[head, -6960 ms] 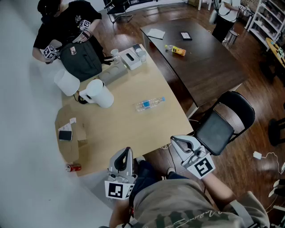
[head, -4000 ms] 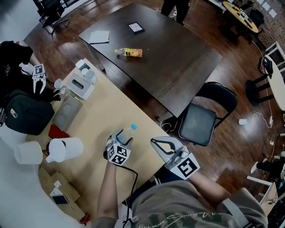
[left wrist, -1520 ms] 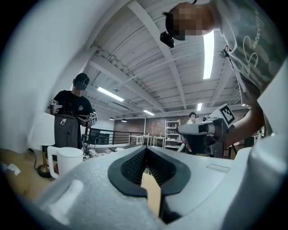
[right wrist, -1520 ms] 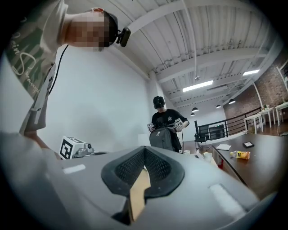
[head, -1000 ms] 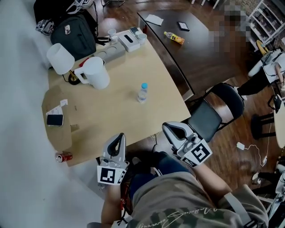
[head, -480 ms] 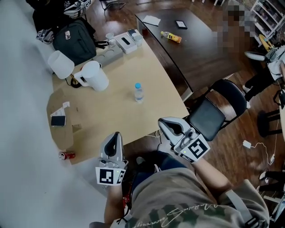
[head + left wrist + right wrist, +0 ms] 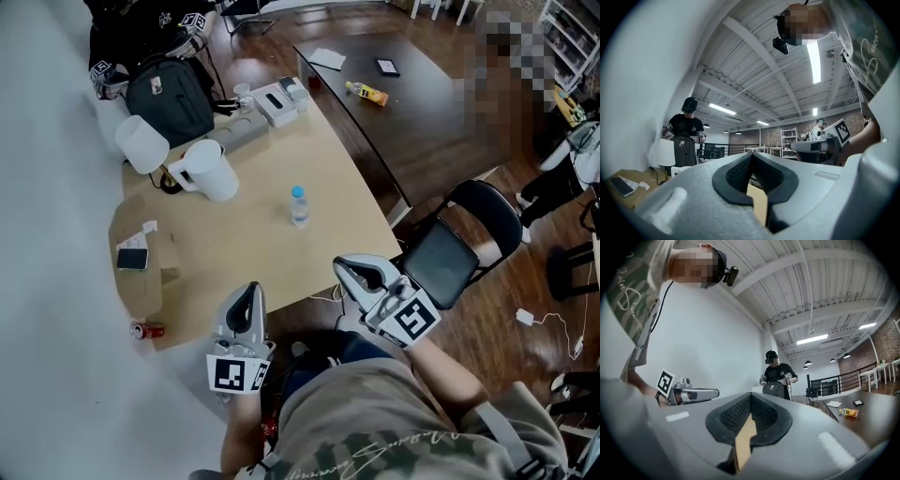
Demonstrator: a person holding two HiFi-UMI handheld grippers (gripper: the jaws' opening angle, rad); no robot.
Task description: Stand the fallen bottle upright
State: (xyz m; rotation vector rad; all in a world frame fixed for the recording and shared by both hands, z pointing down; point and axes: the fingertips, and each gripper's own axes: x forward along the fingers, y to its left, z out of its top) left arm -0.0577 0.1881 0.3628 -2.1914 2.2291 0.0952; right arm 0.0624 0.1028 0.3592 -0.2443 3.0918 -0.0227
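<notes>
We count 1 bottle [image 7: 298, 205] upright on 1 table [image 7: 234, 255]; left gripper [image 7: 247, 289] & right gripper [image 7: 354, 270] both clenched, empty.

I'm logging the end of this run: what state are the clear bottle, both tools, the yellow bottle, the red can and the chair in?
clear bottle: upright on the light table, cap on
left tool: shut, nothing in it
right tool: shut, nothing in it
yellow bottle: lying on its side on the dark table
red can: lying on its side
chair: unfolded
</notes>
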